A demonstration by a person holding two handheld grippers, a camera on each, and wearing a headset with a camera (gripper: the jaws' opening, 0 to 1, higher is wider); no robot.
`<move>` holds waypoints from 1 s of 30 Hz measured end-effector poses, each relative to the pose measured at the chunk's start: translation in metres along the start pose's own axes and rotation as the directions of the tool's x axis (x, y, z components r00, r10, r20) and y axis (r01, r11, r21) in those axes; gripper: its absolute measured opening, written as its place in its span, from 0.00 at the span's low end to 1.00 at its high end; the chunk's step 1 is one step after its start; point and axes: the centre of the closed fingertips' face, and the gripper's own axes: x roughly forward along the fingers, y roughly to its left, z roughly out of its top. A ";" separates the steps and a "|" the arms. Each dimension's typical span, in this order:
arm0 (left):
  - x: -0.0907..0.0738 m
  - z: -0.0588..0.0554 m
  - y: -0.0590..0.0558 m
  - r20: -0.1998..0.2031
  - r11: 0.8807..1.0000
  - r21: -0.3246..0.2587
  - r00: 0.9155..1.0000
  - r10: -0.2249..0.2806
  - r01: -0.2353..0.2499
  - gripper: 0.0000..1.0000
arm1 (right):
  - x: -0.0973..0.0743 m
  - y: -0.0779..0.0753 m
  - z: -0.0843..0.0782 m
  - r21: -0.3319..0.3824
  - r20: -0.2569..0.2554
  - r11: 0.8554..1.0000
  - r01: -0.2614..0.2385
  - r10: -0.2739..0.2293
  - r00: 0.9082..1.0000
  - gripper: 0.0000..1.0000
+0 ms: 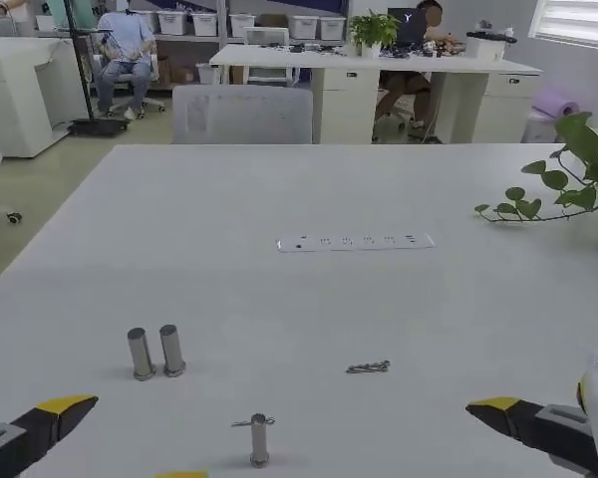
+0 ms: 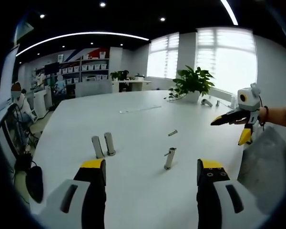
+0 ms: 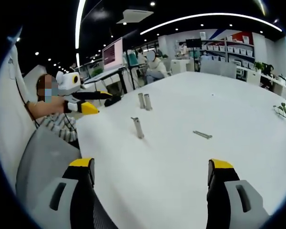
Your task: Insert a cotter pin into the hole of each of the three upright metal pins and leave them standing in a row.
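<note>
Two bare metal pins (image 1: 155,352) stand upright side by side on the white table (image 1: 309,299). A third pin (image 1: 259,440) stands nearer me with a cotter pin (image 1: 251,422) through its top. Loose cotter pins (image 1: 368,367) lie to the right. My left gripper (image 2: 151,167) is open and holds nothing, and points at the third pin (image 2: 169,158) and the pair (image 2: 103,145). My right gripper (image 3: 151,164) is also open and holds nothing, facing the third pin (image 3: 138,128) and the loose cotter pins (image 3: 202,135). Yellow fingertips (image 1: 68,405) (image 1: 493,406) show at the bottom corners.
A white power strip (image 1: 356,242) lies flat mid-table. A leafy plant (image 1: 568,179) reaches in from the right edge. A grey chair (image 1: 241,115) stands at the far side. Desks, shelves and seated people are beyond.
</note>
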 end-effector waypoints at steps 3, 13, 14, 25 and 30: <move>0.002 0.004 0.010 0.006 1.000 0.005 1.000 0.019 -0.019 0.75 | 0.000 0.000 0.000 0.000 0.004 1.000 0.002 -0.002 1.000 1.00; 0.015 0.019 0.049 0.043 0.995 -0.009 0.994 0.099 -0.099 0.61 | -0.001 0.000 0.001 -0.009 0.013 1.000 0.003 -0.003 1.000 1.00; 0.017 0.021 0.053 0.050 0.995 -0.018 0.993 0.103 -0.102 0.60 | -0.001 0.000 0.001 -0.008 0.013 1.000 0.003 -0.003 1.000 0.99; 0.037 0.016 0.087 0.029 0.988 0.005 0.987 0.156 -0.156 0.49 | -0.001 -0.003 0.002 -0.003 0.023 1.000 0.015 -0.015 1.000 0.95; 0.047 0.010 0.103 0.022 0.984 0.011 0.984 0.176 -0.177 0.43 | -0.003 -0.006 0.008 -0.004 0.040 1.000 0.026 -0.026 0.999 0.90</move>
